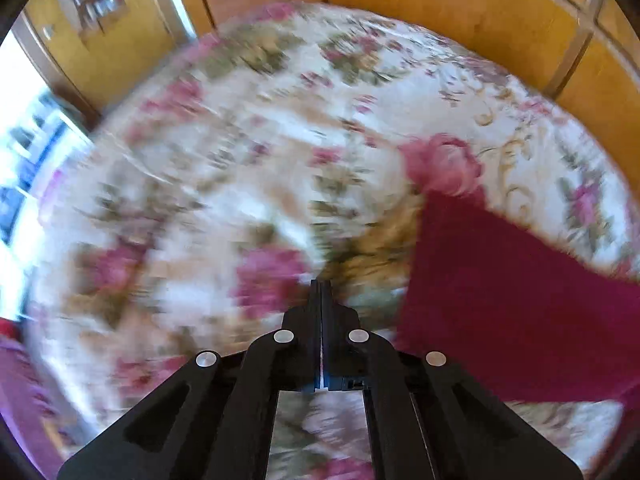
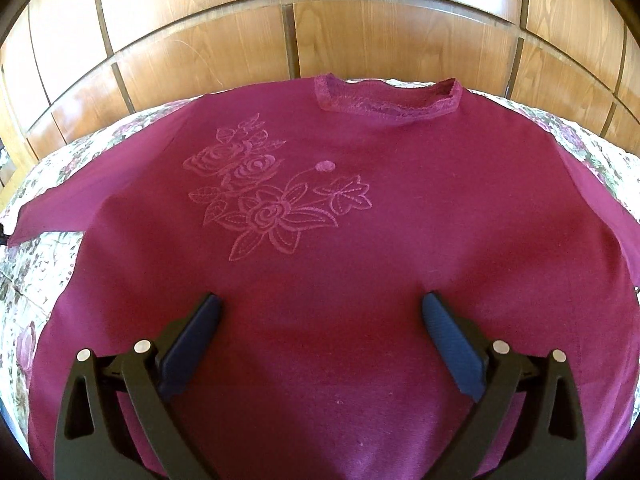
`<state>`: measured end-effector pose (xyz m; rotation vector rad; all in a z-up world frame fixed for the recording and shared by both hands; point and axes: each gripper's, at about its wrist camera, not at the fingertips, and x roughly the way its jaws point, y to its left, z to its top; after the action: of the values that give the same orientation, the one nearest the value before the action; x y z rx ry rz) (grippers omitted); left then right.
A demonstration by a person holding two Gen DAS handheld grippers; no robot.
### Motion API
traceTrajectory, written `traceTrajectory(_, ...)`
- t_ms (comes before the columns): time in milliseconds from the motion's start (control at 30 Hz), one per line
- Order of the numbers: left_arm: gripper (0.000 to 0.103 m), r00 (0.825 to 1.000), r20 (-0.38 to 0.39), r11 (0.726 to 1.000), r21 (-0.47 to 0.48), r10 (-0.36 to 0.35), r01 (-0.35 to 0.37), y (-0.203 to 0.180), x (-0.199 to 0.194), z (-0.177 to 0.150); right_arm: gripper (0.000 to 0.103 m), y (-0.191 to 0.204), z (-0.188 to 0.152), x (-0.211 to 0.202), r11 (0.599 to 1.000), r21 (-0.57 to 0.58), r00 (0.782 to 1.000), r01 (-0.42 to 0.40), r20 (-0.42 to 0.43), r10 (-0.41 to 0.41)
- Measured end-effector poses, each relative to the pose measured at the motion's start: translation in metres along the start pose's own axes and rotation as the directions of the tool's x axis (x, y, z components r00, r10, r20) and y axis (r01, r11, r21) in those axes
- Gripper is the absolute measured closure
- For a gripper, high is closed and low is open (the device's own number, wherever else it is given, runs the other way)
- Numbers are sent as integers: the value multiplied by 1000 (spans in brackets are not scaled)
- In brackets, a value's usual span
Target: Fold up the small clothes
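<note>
On the floral bedspread (image 2: 36, 268) lies a maroon top (image 2: 320, 280); left claw (image 1: 321, 284) pressed together empty, right claw (image 2: 322, 312) wide.

The left gripper (image 1: 321, 284) points steeply down, its fingers pressed together with nothing between them, tips toward 12 o'clock. The right gripper (image 2: 320, 308) also tilts down, jaws spread wide and empty, fingertips at 10 and 2 o'clock.

I see the flowery bedspread (image 1: 240, 152) all smeared with blur, the red shirt (image 1: 520, 312) cut off at the right edge, my right view losing its bottom hem
</note>
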<state>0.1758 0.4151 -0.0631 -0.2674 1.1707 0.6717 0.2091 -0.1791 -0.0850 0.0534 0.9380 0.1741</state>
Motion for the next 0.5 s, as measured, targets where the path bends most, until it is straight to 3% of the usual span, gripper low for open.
traceTrajectory(33,103,1000,20,1000,-19,-9,10,4,-7,-2,2,0,0,0,1000,1,1000,-1,1,1)
traceTrajectory(100,103,990,88,988,-96,-115,123,17,-26,-6,2,0,-1,-1,1000,2,1000,-1,2,1)
traceTrajectory(133,103,984,126,984,-113,-127,141,20,-35,-9,2,0,-1,-1,1000,0,1000,1,2,-1)
traceTrajectory(233,103,956,214,974,-64,-199,217,7,-63,-17,2,1,-1,-2,1000,-2,1000,4,3,-4)
traceTrajectory(333,103,923,223,950,78,-312,302,-34,-79,-26,2,1,-1,-2,1000,-6,1000,8,3,-8)
traceTrajectory(400,103,911,218,931,189,-349,312,-73,-88,-34,2,1,-1,-2,1000,-6,1000,8,4,-8)
traceTrajectory(500,103,886,164,864,354,-434,357,-139,-100,-52,2,1,-1,-2,1000,-6,1000,8,4,-8)
